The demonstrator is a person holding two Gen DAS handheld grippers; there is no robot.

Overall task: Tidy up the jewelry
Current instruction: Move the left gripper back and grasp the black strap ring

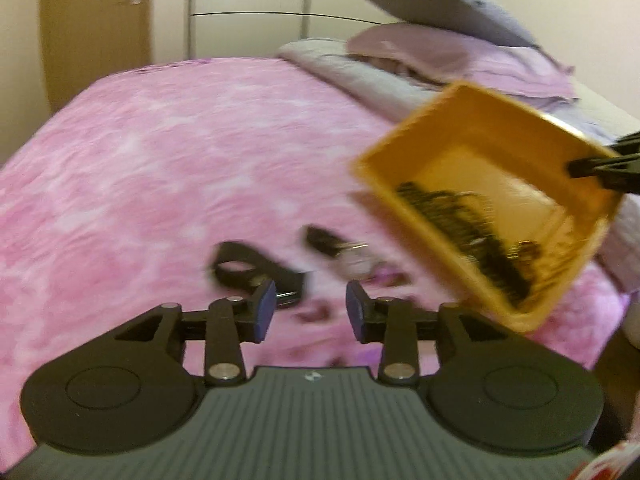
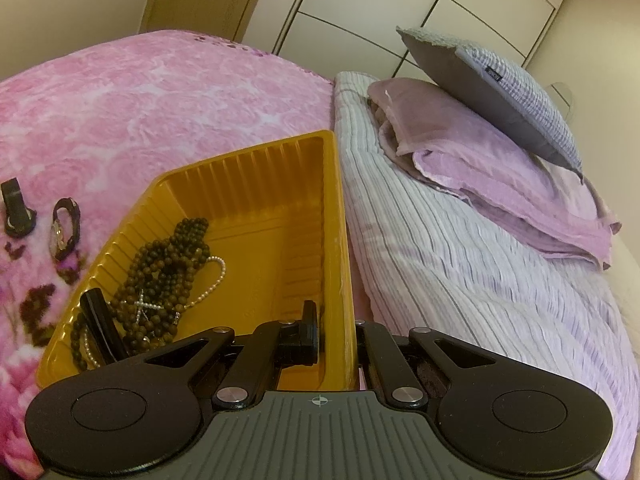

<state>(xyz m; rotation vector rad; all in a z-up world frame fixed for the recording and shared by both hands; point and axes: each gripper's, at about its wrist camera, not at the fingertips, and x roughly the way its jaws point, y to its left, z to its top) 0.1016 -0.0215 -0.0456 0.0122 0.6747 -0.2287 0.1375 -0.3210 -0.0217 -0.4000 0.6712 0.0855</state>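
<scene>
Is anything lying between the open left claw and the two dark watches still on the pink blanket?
Nothing visible. The left claw is open just short of the two watches on the pink blanket. The yellow tray, held off to the side by the right claw, does not block them.

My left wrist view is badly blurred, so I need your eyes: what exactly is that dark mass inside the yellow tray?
Observer: Brown bead necklaces bunched with a thin pearl strand and a small sparkly cross.
Operator: How is it being held?
Observer: The right gripper pinches the yellow tray by its side wall, one finger inside, one outside.
Operator: And the dark things lying outside it?
Observer: A wristwatch and a black strap-like piece, side by side but apart.
</scene>
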